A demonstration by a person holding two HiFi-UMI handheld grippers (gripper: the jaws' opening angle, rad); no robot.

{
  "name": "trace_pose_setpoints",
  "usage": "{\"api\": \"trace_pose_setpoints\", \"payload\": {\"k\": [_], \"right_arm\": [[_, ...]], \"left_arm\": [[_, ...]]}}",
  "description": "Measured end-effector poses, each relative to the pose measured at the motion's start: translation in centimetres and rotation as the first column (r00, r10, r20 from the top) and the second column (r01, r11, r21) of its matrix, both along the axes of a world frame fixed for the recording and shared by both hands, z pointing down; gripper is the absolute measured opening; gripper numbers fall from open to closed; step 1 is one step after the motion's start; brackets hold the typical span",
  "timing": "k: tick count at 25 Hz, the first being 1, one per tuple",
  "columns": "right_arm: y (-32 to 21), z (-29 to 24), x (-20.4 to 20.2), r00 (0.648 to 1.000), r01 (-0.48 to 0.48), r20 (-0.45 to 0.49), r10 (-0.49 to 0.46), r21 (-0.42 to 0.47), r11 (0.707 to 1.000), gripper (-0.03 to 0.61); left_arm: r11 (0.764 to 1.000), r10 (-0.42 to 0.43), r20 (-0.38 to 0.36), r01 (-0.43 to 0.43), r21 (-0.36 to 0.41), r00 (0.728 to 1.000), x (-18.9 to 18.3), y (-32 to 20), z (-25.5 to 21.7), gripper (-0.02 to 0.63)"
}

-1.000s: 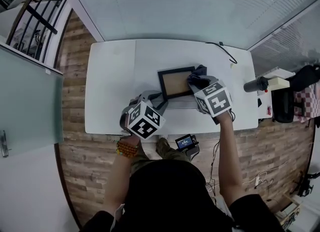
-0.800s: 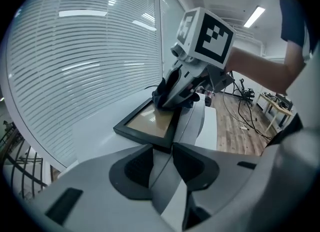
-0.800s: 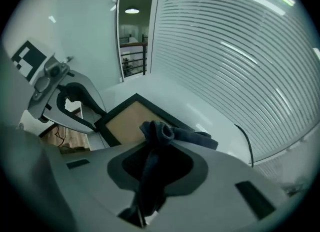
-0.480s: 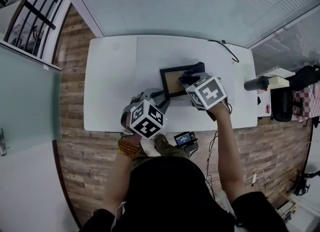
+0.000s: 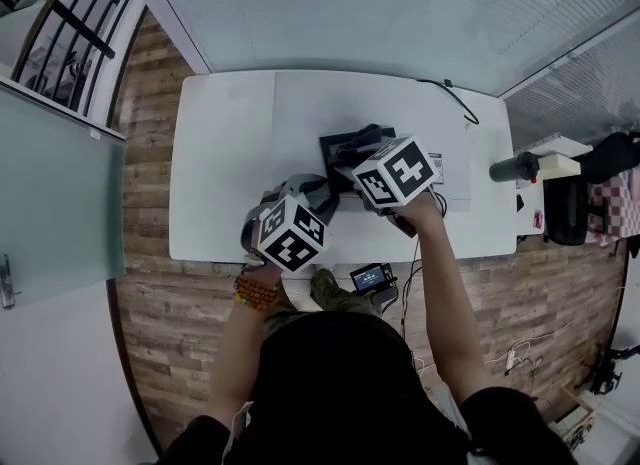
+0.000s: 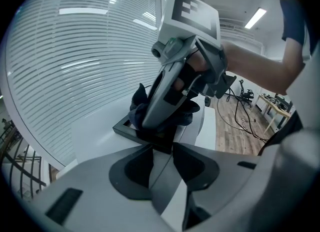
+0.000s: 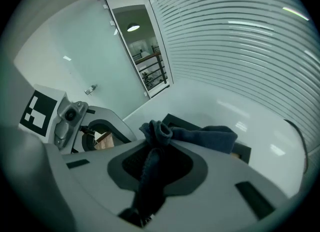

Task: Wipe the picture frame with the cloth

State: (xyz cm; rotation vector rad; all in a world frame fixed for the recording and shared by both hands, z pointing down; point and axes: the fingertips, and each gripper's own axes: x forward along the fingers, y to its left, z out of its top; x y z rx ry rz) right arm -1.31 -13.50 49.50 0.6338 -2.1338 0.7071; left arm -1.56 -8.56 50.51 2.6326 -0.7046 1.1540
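SITE: office-type workroom | FURNITURE: white table [image 5: 220, 173] set against a wall of horizontal blinds [image 5: 380, 13]; further desk [image 6: 274, 107] behind | FITTINGS: frosted glass door [image 5: 60, 203]; ceiling strip light [image 6: 255, 18] | FLOOR: wood-plank floor [image 5: 180, 303] with loose cables [image 5: 525, 353]

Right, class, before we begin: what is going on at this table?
A person stands at a white table with a handheld gripper in each hand. The right gripper has a dark blue cloth pinched in its fingers and holds it on the picture frame. The left gripper appears to clamp the frame's near corner, steadying it.
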Motion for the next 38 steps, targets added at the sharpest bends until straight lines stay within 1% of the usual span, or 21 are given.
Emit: {"api": "trace_pose_setpoints", "payload": {"k": [4,5,6,7,8,9,10,11,12,13,15,17,19,20,23,25,27,29,31,33,38], "right_arm": [[0.4,-0.1,-1.3,0.998,0.046,0.03,-0.046,-0.013,0.999,0.048],[0.6,-0.4,-1.5,0.996,0.054,0.068,-0.052,-0.026,0.998,0.049],[1.0,-1.1,-1.9,0.988,0.065,0.145,-0.057,-0.046,0.997,0.048],[1.7,-2.5,-2.4,0.963,0.082,0.262,-0.061,-0.069,0.994,0.048],[2.3,-4.4,-3.0,0.915,0.101,0.398,-0.058,-0.087,0.991,0.048],[2.8,-6.6,-3.5,0.852,0.113,0.522,-0.049,-0.092,0.989,0.048],[3.0,-8.5,-3.6,0.796,0.107,0.604,-0.035,-0.083,0.991,0.048],[2.9,-9.8,-3.3,0.77,0.082,0.638,-0.024,-0.062,0.995,0.048],[2.7,-10.5,-2.4,0.775,0.045,0.631,-0.014,-0.033,0.998,0.048],[2.2,-10.7,-1.2,0.802,0.002,0.597,-0.001,0.0,1.0,0.049],[1.2,-10.2,2.1,0.87,-0.095,0.491,0.052,0.063,0.993,0.049],[-0.1,-9.5,6.1,0.925,-0.197,0.354,0.138,0.137,0.971,0.048],[-0.9,-8.2,9.4,0.953,-0.259,0.211,0.216,0.203,0.944,0.049],[-1.0,-7.3,10.1,0.958,-0.265,0.166,0.233,0.209,0.941,0.049],[0.0,-3.2,9.1,0.975,-0.209,0.101,0.198,0.121,0.97,0.049],[0.5,-1.0,8.2,0.987,-0.163,0.018,0.162,0.099,0.982,0.048],[0.6,-0.3,7.5,0.989,-0.125,-0.067,0.131,0.091,0.988,0.048],[0.5,-0.1,6.7,0.991,-0.07,-0.114,0.076,0.055,0.996,0.048],[0.3,0.1,6.0,0.991,-0.017,-0.132,0.019,0.018,1.0,0.048],[0.2,0.2,5.6,0.99,0.014,-0.141,-0.013,0.005,1.0,0.048],[0.2,0.1,4.0,0.992,0.009,-0.124,-0.004,0.041,0.999,0.046]], "left_arm": [[1.0,-0.002,-0.001,0.002,-0.002,1.0,0.1,0.1,0.1,0.127],[1.0,-0.002,-0.001,0.002,-0.002,1.0,0.1,0.1,0.1,0.127],[1.0,-0.002,-0.001,0.002,-0.002,1.0,0.1,0.1,0.1,0.127],[1.0,-0.001,-0.002,0.001,-0.001,1.0,0.1,0.1,0.1,0.127],[1.0,0.0,-0.002,0.0,0.001,1.0,0.2,0.1,0.0,0.127],[1.0,0.001,-0.003,-0.001,0.002,1.0,0.2,0.1,0.0,0.127],[1.0,0.0,-0.004,0.0,0.004,1.0,0.2,0.0,-0.1,0.127],[1.0,0.0,-0.004,0.0,0.006,1.0,0.1,0.0,-0.2,0.127],[1.0,-0.001,-0.004,0.001,0.007,1.0,0.1,0.0,-0.2,0.126],[1.0,-0.001,-0.003,0.001,0.008,1.0,0.1,0.0,-0.2,0.126],[1.0,0.0,-0.002,0.0,0.01,1.0,0.1,0.1,-0.2,0.126],[1.0,0.002,-0.001,-0.002,0.013,1.0,0.2,0.0,-0.2,0.126],[1.0,0.004,-0.003,-0.004,0.013,1.0,0.2,0.1,-0.2,0.126],[1.0,0.004,-0.003,-0.004,0.013,1.0,0.1,0.1,-0.2,0.126],[1.0,-0.001,0.001,0.001,0.014,1.0,0.1,0.2,-0.2,0.126],[1.0,0.001,0.001,-0.001,0.012,1.0,0.4,0.2,-0.2,0.124],[1.0,0.004,-0.002,-0.004,0.009,1.0,0.4,0.1,-0.2,0.124],[1.0,0.003,-0.001,-0.003,0.011,1.0,0.2,0.1,-0.2,0.124],[1.0,0.002,0.001,-0.002,0.015,1.0,0.1,0.0,-0.2,0.124],[1.0,0.002,0.001,-0.002,0.015,1.0,0.1,0.0,-0.2,0.124],[1.0,-0.002,0.001,0.002,0.01,1.0,0.0,0.0,-0.1,0.126]]}}
